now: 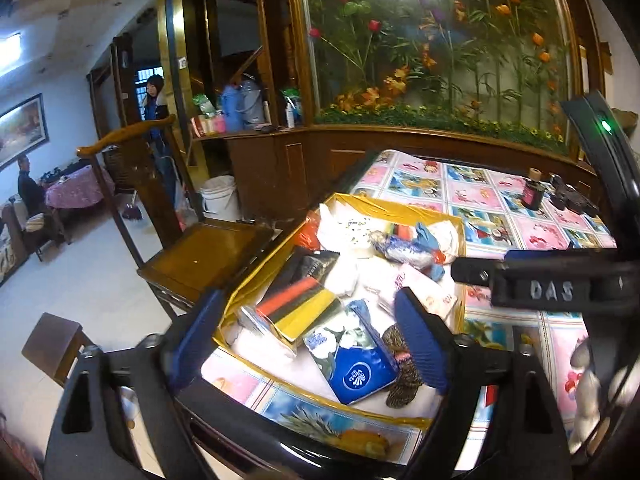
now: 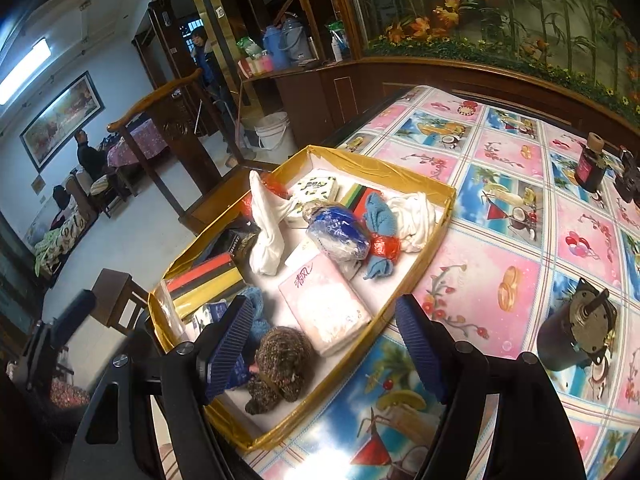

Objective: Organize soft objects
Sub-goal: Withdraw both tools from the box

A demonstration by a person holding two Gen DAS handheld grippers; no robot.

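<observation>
Your left gripper [image 1: 308, 336] has its fingers spread wide with nothing between the pads; they hang over the near end of the gold-edged box [image 1: 396, 203], above the blue tissue pack [image 1: 356, 372] and the dark knitted piece [image 1: 402, 364] beside it. Your right gripper [image 2: 326, 350] also stands open and empty, its left finger [image 2: 228, 344] over the box's near corner, its right finger [image 2: 420, 344] over the desk just outside the box wall.

The soft things all lie inside the box [image 2: 424, 236]: a pink tissue pack [image 2: 326, 308], a knotted white cloth [image 2: 266, 224], a blue towel [image 2: 380, 208], a wrapped blue-and-white bundle [image 2: 338, 232] and striped folded cloths in clear plastic [image 2: 204, 280].

The desk [image 2: 500, 200] wears a glossy cloth of pink and blue picture squares. A small motor [image 2: 576, 328] sits to the right of the box, and a dark bottle [image 2: 590, 164] stands farther back.

Beyond the desk's left edge stands a wooden chair [image 1: 200, 252] on a pale tiled floor, a white bucket [image 1: 220, 198] behind it. A glass case of artificial flowers [image 1: 440, 52] fills the back wall; a person [image 1: 154, 100] stands in the doorway.
</observation>
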